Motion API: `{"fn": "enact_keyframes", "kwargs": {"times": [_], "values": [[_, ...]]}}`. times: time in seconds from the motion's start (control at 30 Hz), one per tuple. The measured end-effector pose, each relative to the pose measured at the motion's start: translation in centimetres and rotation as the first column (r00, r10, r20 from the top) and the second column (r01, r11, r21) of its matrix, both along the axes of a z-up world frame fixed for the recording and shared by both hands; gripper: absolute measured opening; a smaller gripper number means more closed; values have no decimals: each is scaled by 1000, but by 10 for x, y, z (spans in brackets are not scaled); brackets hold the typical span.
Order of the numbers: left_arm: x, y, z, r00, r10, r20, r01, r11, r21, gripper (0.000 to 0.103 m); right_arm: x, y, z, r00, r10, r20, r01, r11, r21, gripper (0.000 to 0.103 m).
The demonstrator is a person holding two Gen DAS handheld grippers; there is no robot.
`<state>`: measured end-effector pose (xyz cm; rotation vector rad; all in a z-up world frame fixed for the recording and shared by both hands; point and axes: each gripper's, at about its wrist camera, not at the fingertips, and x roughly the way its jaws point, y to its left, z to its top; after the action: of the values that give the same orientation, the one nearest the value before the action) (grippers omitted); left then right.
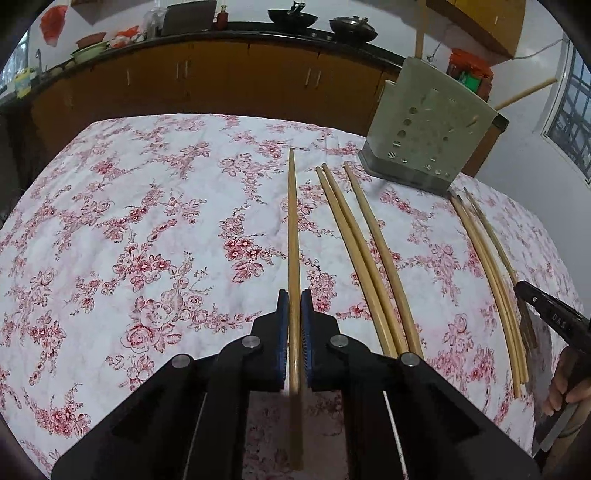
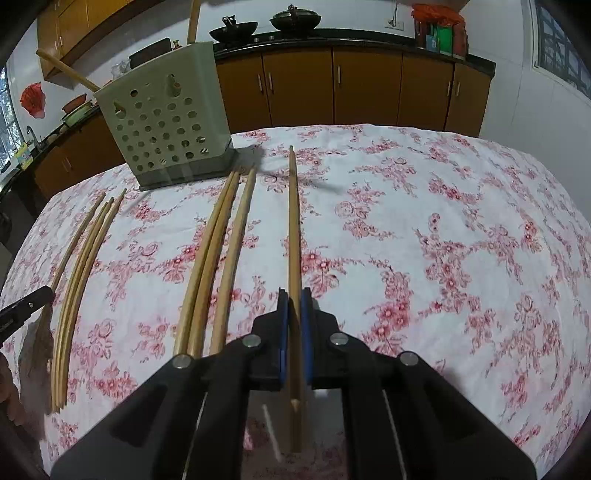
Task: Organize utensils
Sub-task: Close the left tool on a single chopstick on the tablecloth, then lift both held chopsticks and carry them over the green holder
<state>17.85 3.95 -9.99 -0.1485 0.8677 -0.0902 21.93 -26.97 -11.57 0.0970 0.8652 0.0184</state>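
Two claws, one stick each. Nearest in the left wrist view, the left gripper (image 1: 294, 295) is clenched on the left-held chopstick (image 1: 293, 229), blue pads (image 1: 282, 332) snug on both sides. The stick's near end runs down under the gripper body, so I can't see where it stops. The right wrist view shows the same deal: the right gripper (image 2: 294, 295) is clamped on the right-held chopstick (image 2: 294, 229), though here the butt end shows between the fingers. Both sticks point away over the floral tablecloth (image 1: 147, 221).

Next out on the cloth is a loose trio of chopsticks (image 1: 362, 258), to the right in the left view and to the left (image 2: 210, 258) in the right view. Beyond that lies a thinner bundle (image 1: 491, 280) (image 2: 79, 277), so tightly packed I can't count it reliably.

At the frame edges a black tool tip (image 1: 554, 321) pokes in with a hand (image 1: 565, 387) behind it, mostly cut off. The right view catches only a sliver of something similar (image 2: 22, 306), and I can't tell whether either one is closed.

Further back stands the perforated utensil holder (image 1: 424, 140) (image 2: 166, 125). Wooden handles (image 2: 66, 74) stick out the top, but what's inside is hidden apart from glints through the holes. The right view shows its hole-covered face square on; the left view gets it at an angle.

Farthest back is the kitchen counter (image 1: 221, 33) with dark woks (image 2: 232, 27).
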Motion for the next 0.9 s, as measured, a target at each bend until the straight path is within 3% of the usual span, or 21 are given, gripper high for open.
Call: {"fn": "enact_keyframes", "kwargs": {"times": [0.9], "values": [[-10, -6, 1, 1000, -13, -3, 13, 998, 69, 8, -16, -2, 1, 1000, 15, -2, -15, 1000, -21, 9]]}}
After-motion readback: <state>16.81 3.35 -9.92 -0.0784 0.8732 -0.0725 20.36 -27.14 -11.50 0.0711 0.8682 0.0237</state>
